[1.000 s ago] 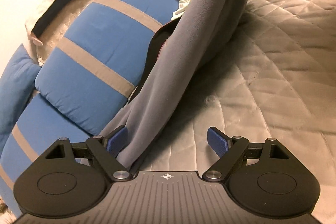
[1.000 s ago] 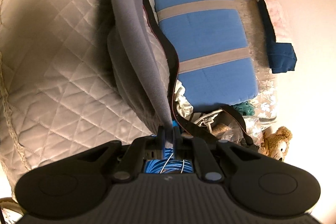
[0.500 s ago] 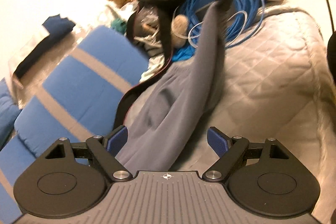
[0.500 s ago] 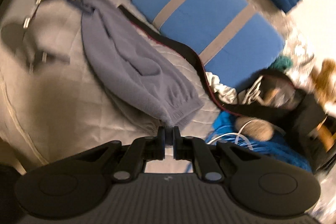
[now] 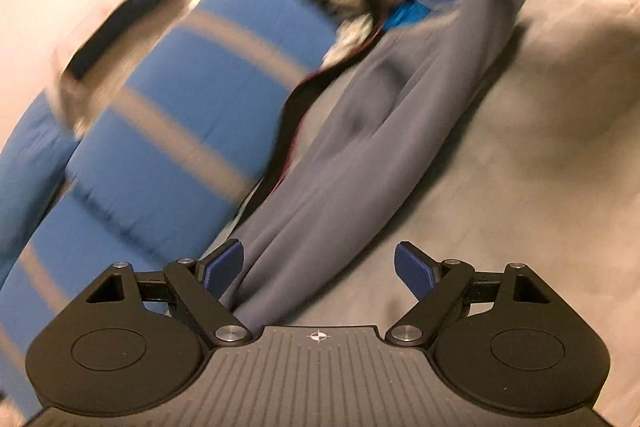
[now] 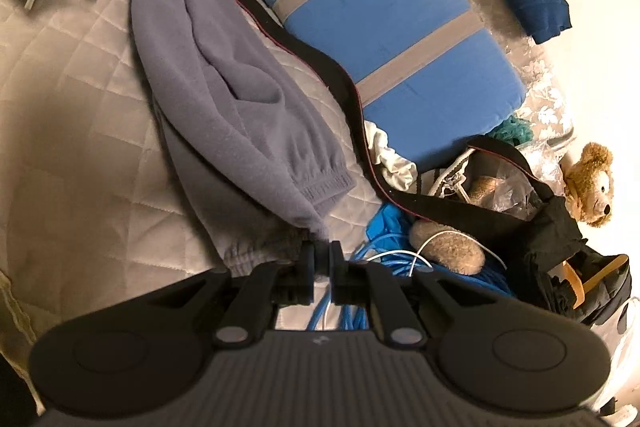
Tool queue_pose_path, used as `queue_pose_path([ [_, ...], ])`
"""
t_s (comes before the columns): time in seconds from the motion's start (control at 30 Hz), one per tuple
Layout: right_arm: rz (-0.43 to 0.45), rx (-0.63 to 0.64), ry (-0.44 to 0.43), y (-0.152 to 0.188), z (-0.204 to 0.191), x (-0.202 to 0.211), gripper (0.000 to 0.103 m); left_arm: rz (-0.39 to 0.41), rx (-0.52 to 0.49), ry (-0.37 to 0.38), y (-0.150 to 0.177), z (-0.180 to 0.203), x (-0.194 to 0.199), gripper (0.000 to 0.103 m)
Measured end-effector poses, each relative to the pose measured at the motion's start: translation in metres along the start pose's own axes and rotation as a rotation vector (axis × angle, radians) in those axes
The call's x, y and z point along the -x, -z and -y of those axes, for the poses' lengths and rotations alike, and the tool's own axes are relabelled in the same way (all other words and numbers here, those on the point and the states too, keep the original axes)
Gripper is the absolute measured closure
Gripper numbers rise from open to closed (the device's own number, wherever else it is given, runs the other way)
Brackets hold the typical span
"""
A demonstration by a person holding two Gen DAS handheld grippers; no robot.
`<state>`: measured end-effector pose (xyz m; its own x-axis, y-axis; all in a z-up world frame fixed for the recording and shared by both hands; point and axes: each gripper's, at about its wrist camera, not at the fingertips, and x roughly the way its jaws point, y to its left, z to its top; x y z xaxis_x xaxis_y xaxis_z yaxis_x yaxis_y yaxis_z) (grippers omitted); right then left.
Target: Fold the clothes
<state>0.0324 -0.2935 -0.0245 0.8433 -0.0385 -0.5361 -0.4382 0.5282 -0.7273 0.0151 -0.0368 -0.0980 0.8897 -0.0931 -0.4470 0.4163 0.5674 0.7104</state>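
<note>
Grey sweatpants [image 6: 224, 99] stretched along the quilted bed [image 6: 76, 131]. Right hand-held gripper [image 6: 320, 263] pinched tight on a cuff; left hand-held gripper [image 5: 320, 267] gaping, fabric loose between pads. Best kept taut, lowered flat.

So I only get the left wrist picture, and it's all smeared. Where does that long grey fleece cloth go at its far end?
Observer: Into the right claw, which is shut on one elastic cuff of the grey fleece trousers.
Operator: And the brown blob near the top?
Observer: That is a brown teddy bear, beside an open black bag.
Operator: The blue tangle?
Observer: A coil of thin blue cable, lying just under the right claw.
</note>
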Motion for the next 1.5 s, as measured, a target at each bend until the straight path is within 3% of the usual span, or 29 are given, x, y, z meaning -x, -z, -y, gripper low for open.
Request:
queue_pose_path([
  [0.13,0.011,-0.016,-0.011,0.003,0.000,0.004,0.096,-0.078,0.037,-0.084,0.045,-0.043,0.001,0.020],
  [0.43,0.014,-0.039,-0.026,0.007,-0.005,0.007,0.096,-0.244,-0.039,-0.219,0.137,-0.098,0.006,0.020],
  [0.67,0.009,-0.019,-0.037,0.013,-0.008,0.002,0.096,-0.431,0.023,-0.296,0.211,-0.151,-0.002,0.020],
  [0.8,0.008,-0.021,-0.040,0.013,-0.006,-0.002,0.096,-0.449,0.090,-0.304,0.231,-0.178,-0.012,0.020],
  [0.87,0.007,-0.013,-0.040,0.013,-0.007,-0.004,0.096,-0.447,0.066,-0.319,0.233,-0.183,-0.020,0.021],
  [0.97,0.009,0.002,-0.033,0.014,-0.007,-0.006,0.096,-0.452,0.035,-0.345,0.236,-0.187,-0.033,0.030],
  [1.1,0.020,0.019,-0.025,0.015,-0.008,-0.006,0.096,-0.457,-0.082,-0.392,0.241,-0.177,-0.045,0.048],
  [1.17,0.028,0.025,-0.023,0.016,-0.008,-0.005,0.096,-0.470,-0.152,-0.399,0.243,-0.167,-0.048,0.075],
  [1.2,0.033,0.027,-0.023,0.017,-0.007,-0.005,0.096,-0.481,-0.187,-0.396,0.244,-0.164,-0.049,0.097],
  [1.27,0.039,0.033,-0.024,0.018,-0.006,-0.005,0.096,-0.490,-0.221,-0.390,0.246,-0.162,-0.048,0.100],
  [1.5,0.073,0.107,0.021,0.021,-0.002,-0.002,0.097,-0.439,-0.183,-0.395,0.248,-0.185,-0.021,0.101],
])
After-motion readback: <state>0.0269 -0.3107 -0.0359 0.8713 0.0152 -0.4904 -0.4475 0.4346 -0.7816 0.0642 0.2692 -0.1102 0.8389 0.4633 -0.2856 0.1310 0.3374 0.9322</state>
